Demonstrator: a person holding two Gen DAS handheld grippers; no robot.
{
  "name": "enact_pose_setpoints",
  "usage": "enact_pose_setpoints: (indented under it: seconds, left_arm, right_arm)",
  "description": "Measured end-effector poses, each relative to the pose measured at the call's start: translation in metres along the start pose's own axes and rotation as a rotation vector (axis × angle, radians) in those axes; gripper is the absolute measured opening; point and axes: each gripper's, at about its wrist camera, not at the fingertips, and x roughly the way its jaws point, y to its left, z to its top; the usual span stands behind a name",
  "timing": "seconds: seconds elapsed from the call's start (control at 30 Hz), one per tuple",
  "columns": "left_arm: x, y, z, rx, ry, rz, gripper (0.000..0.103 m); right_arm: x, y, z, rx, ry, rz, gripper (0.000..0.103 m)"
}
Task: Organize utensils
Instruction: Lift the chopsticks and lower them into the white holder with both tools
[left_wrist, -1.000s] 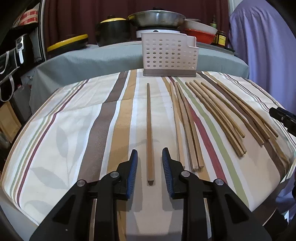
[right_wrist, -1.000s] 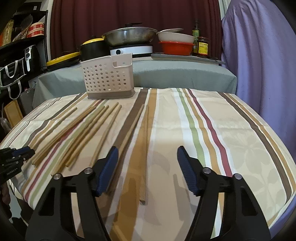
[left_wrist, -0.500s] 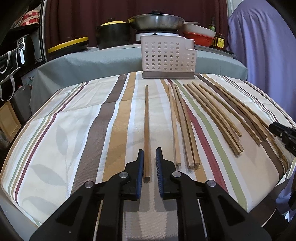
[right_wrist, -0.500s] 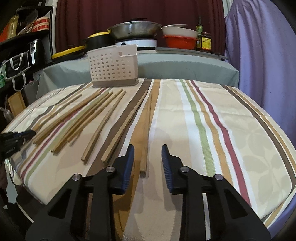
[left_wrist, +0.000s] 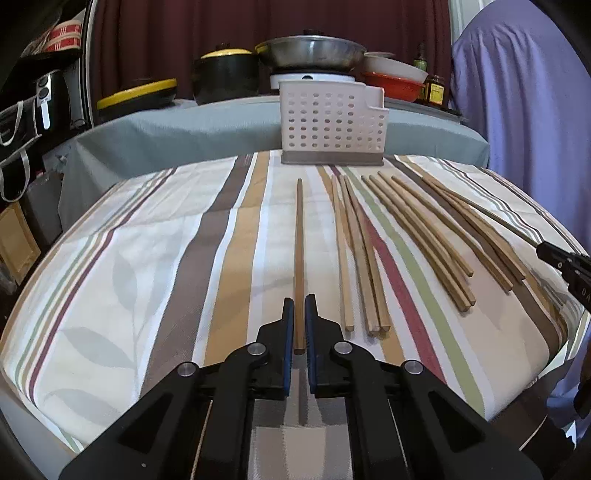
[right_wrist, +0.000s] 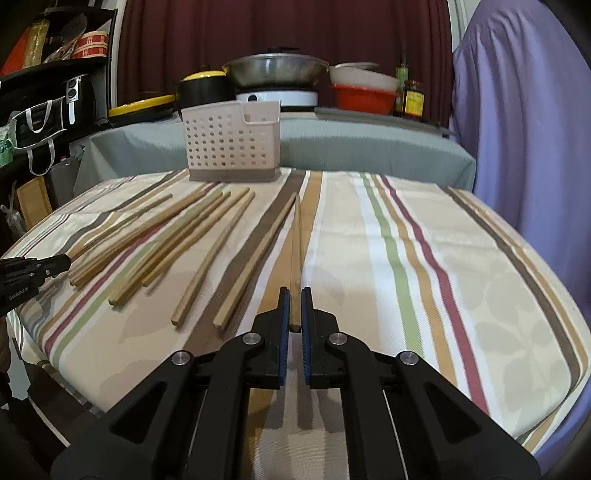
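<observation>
Several wooden chopsticks (left_wrist: 417, 236) lie in rows on the striped tablecloth (left_wrist: 147, 258), pointing toward a white perforated utensil holder (left_wrist: 332, 122) at the far edge. My left gripper (left_wrist: 299, 306) is shut on the near end of the leftmost, lone chopstick (left_wrist: 299, 240), which still rests on the cloth. In the right wrist view, my right gripper (right_wrist: 294, 295) is shut on the near end of the rightmost chopstick (right_wrist: 296, 240), to the right of the other chopsticks (right_wrist: 177, 240). The holder (right_wrist: 231, 144) stands beyond them.
Behind the table a grey-covered counter (left_wrist: 184, 129) carries a black pot, a metal pan on a burner, bowls and jars. A purple cloth (right_wrist: 517, 129) hangs at the right. Dark shelves (right_wrist: 44, 92) with bags stand at the left. The table's right half shows only cloth.
Both grippers went from open to shut, each closing on the near end of the chopstick lying between its fingers. Neither chopstick has left the cloth.
</observation>
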Motion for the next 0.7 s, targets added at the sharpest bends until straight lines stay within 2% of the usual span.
enact_pose_setpoints:
  seconds: [0.33,0.7]
  left_arm:
    - [-0.028,0.001,0.014,0.001,-0.087,0.002,0.007]
    - [-0.074,0.002,0.047,0.000,-0.230,0.020,0.007]
  right_arm:
    - [-0.032,0.000,0.027,-0.006,-0.107,-0.011,0.006]
    - [-0.068,0.001,0.063,-0.009,-0.234,0.001,0.006]
